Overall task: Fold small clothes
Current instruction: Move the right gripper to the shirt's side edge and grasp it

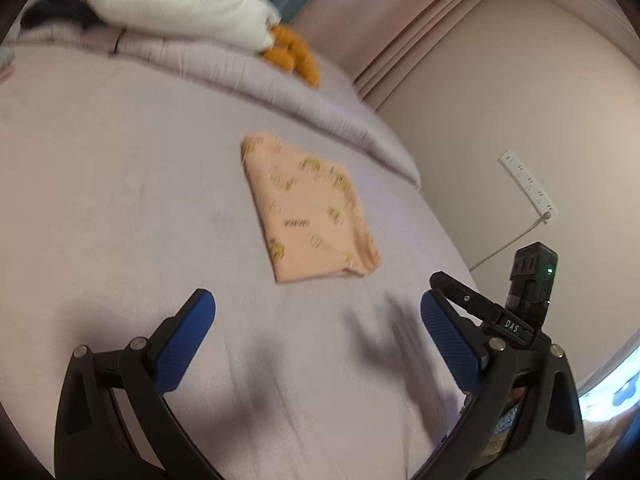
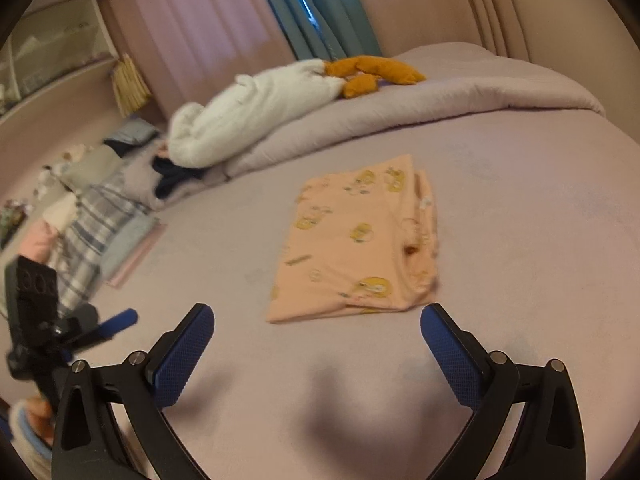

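Note:
A small peach garment point(image 1: 308, 208) with yellow cartoon prints lies folded into a flat rectangle on the lilac bed sheet point(image 1: 120, 200). My left gripper point(image 1: 316, 312) hovers just short of its near edge, open, nothing between its blue pads. In the right wrist view the same folded garment point(image 2: 356, 240) lies straight ahead. My right gripper point(image 2: 316, 320) stands open as wide as it goes, empty, its fingertips either side of the garment's near edge without touching it. The left gripper point(image 2: 116, 320) shows at the far left of that view.
A rolled lilac duvet point(image 2: 400, 112) runs across the back of the bed with a white plush toy point(image 2: 248, 108) and its orange feet point(image 2: 372, 72) on it. Loose clothes point(image 2: 80, 232) pile at the left. A power strip point(image 1: 528, 184) hangs on the wall at the right.

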